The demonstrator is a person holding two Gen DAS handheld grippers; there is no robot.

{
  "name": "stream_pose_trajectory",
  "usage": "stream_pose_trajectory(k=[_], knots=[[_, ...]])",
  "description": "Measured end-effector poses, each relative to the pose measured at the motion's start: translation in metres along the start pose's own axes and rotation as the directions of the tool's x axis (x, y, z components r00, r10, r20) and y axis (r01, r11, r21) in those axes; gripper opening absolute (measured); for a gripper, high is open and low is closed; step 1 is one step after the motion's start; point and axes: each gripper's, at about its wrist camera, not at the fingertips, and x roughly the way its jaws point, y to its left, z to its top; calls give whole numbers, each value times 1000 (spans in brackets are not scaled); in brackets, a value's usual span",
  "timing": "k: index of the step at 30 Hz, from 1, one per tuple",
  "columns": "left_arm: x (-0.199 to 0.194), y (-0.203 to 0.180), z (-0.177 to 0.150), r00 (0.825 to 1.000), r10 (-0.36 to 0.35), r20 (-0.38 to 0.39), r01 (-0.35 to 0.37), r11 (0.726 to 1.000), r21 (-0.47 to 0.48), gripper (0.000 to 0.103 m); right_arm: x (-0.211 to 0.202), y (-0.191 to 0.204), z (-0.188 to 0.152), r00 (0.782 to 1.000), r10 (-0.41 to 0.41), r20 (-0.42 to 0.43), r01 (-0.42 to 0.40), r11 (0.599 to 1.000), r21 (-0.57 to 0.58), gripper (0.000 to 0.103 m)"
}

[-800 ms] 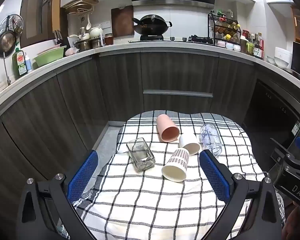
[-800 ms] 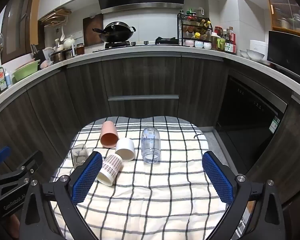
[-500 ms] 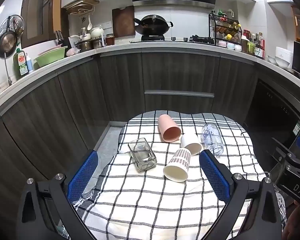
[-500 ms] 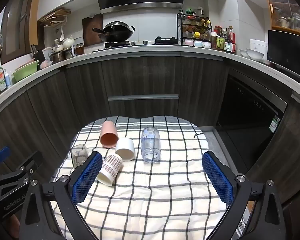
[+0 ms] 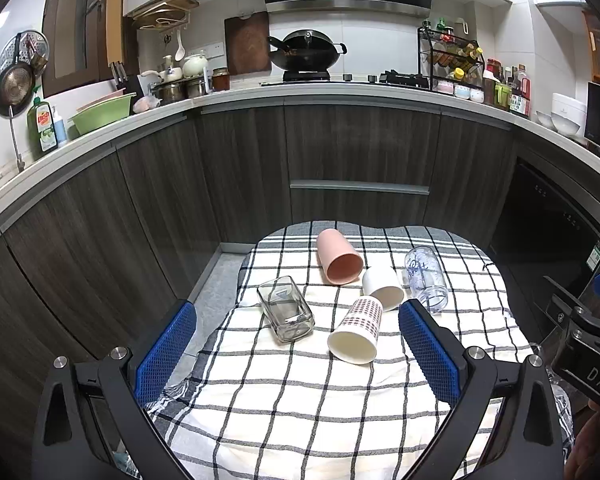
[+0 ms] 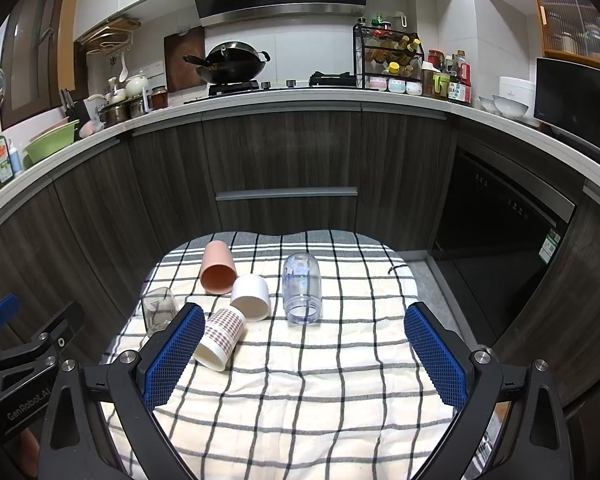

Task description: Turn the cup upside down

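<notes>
A: What has changed over the last 0.8 s?

B: Very little. In the left wrist view the 5 cups have slid a touch higher and to the right in frame, so the left gripper (image 5: 296, 344) has drifted slightly; the right wrist view looks the same as before. Nothing on the checked cloth (image 5: 300, 400) has been touched.

A: So where do the cups lie?

B: All 5 are on their sides, none yet upside down. The pink cup (image 5: 338, 256) is farthest back, mouth toward the camera. The white cup (image 5: 382, 286) sits just beside it, and the clear round cup (image 5: 426, 280) is to its right. The square glass (image 5: 286, 308) lies to the left, apart from the rest. The patterned paper cup (image 5: 354, 336) is nearest, its rim facing the grippers.

A: And the grippers?

B: The left gripper is spread wide, blue pads (image 5: 164, 352) well apart, holding nothing. The right gripper (image 6: 304, 356) is equally wide and empty; its left pad (image 6: 174, 356) overlaps the patterned paper cup (image 6: 220, 336) in frame, though contact cannot be judged.

A: What does that mean for the task?

B: Judging from the frames, it has barely begun. The small drift reads as lining up, probably on the patterned cup, which is closest.
</notes>
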Motion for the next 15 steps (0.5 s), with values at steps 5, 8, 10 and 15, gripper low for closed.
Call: stream_pose_trajectory(k=[5, 8, 10, 15], knots=[[0, 0, -1, 1000, 0, 2, 0, 1000, -2, 103, 1, 0, 0, 1000, 1, -1, -1, 1000, 1, 101], [0, 0, 0, 1000, -3, -1, 3, 1000, -1, 103, 1, 0, 0, 1000, 0, -2, 0, 1000, 0, 101], [1, 1, 0, 1000, -3, -2, 3, 1000, 0, 103, 1, 0, 0, 1000, 1, -3, -1, 1000, 0, 101], [2, 0, -1, 1000, -2, -2, 2, 1000, 1, 103, 1, -1, 0, 1000, 1, -3, -1, 1000, 1, 101]])
